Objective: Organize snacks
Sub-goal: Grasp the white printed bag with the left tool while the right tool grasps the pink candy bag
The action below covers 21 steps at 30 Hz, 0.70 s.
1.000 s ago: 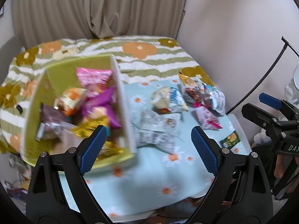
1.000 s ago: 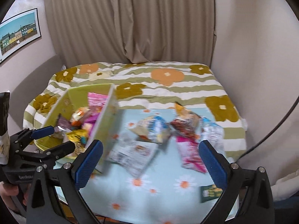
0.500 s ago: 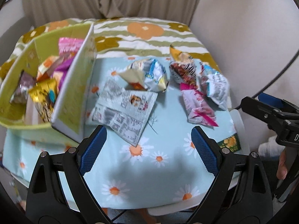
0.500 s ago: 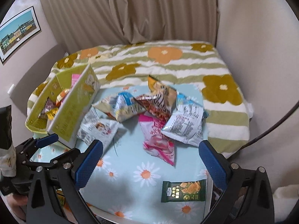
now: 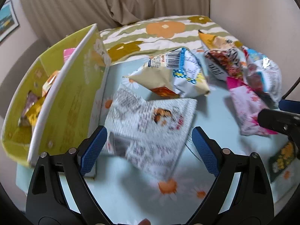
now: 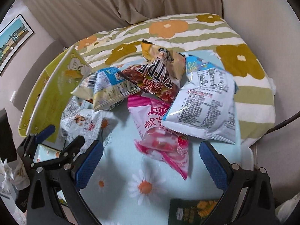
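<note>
Both grippers are approaching loose snacks: the left gripper [image 5: 149,149] is hovering released over the white packet [image 5: 150,129] beside the green box [image 5: 65,97]. The right gripper [image 6: 151,164], also released, is nearing the pink packet [image 6: 159,131]; closing on each probably comes next.

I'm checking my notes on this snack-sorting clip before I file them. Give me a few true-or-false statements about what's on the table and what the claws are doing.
1. The left claw holds a packet. False: it is open and holds nothing.
2. The green box already has snacks inside. True.
3. The white packet with black print lies partly on the pink strawberry packet. True.
4. The right claw is shut. False: it is open and holds nothing.
</note>
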{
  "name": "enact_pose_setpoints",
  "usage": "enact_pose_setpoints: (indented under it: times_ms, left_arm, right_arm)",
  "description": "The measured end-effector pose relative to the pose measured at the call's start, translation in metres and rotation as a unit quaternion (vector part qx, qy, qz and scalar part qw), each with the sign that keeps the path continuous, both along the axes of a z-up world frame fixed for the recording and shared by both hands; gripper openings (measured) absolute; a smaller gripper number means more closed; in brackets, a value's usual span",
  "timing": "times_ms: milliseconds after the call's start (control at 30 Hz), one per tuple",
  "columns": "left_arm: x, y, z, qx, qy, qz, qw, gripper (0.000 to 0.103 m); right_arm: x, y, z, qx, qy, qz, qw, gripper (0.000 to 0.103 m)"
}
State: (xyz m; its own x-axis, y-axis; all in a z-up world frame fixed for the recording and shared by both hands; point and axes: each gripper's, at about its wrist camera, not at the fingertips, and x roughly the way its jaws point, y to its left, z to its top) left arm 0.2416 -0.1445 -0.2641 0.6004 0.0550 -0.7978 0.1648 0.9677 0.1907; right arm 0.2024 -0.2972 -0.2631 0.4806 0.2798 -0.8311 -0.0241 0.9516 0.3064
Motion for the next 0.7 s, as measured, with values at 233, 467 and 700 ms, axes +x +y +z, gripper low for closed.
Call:
enact_pose_setpoints:
  times_ms: [233,467,700]
  left_arm:
    - [0.031,0.005,-0.005,0.018,0.018,0.016,0.9996,0.092]
    - [0.055,0.01,-0.024,-0.002,0.079,0.012,0.9968,0.099]
    - [0.067,0.015,-0.041,-0.049,0.124,0.002,0.9911,0.102]
  right_arm:
    - [0.013,0.0,-0.014,0.008,0.012,-0.016,1.0,0.102]
    - [0.021,0.006,-0.024,0.018,0.025,-0.016,0.999,0.102]
    - [0.028,0.01,-0.032,0.008,0.035,-0.022,0.999,0.102]
